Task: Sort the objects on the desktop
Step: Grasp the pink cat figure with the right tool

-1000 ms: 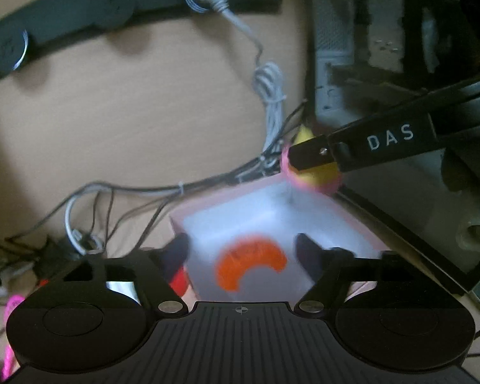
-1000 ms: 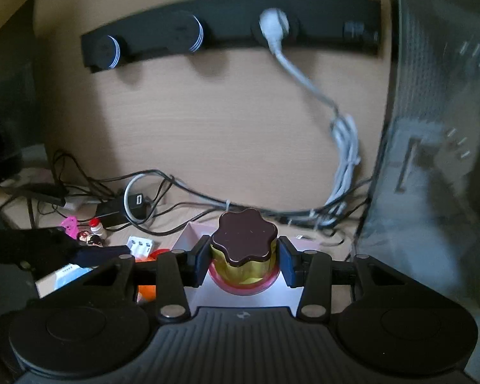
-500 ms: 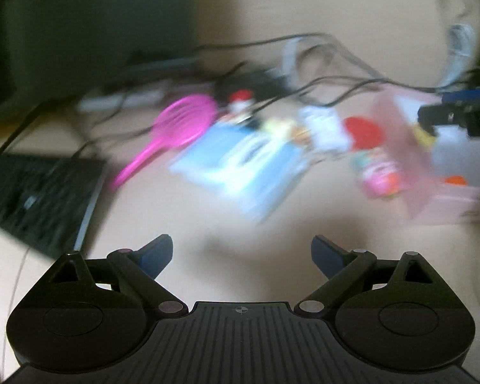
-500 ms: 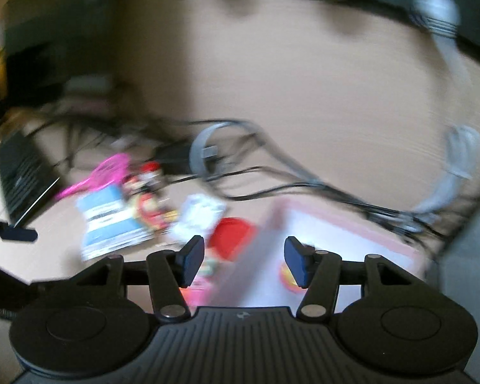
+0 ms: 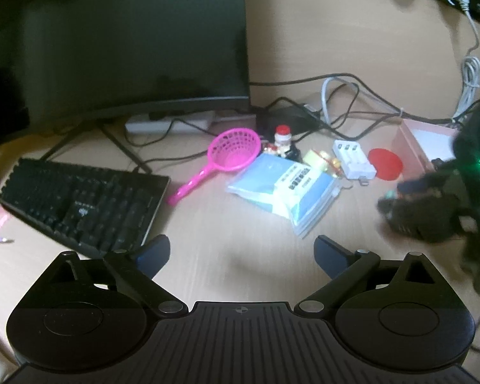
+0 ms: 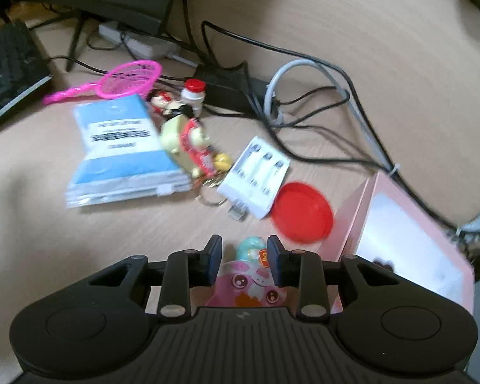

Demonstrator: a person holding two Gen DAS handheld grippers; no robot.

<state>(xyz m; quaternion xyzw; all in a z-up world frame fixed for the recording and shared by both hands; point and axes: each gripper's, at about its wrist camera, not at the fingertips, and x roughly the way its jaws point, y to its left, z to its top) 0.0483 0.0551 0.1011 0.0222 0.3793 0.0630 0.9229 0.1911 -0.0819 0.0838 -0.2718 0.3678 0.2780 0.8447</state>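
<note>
My left gripper [image 5: 242, 252] is open and empty above bare desk, short of a blue-and-white packet [image 5: 284, 188]. Beyond it lie a pink toy net [image 5: 230, 156], a small red-capped figurine [image 5: 283, 142], a white battery holder [image 5: 353, 159], a red disc [image 5: 385, 168] and the pink box [image 5: 409, 147]. My right gripper [image 6: 244, 257] is open, its fingers on either side of a pink cartoon toy [image 6: 249, 283] with a teal top. The packet [image 6: 121, 147], a yellow-and-red keychain doll [image 6: 192, 147], the battery holder [image 6: 256, 176], the red disc [image 6: 302, 212] and the pink box [image 6: 396, 236] lie ahead of it.
A black keyboard [image 5: 80, 201] lies at the left, with a dark monitor [image 5: 128, 41] behind it. A power strip [image 5: 169, 123] and tangled cables [image 6: 304, 96] run along the back of the desk. The right gripper's dark body [image 5: 438, 204] shows at the right of the left wrist view.
The right gripper has let go of the brown-capped jar over the pink box, swung left and dropped around the pink toy. The left gripper has pulled back from the box.
</note>
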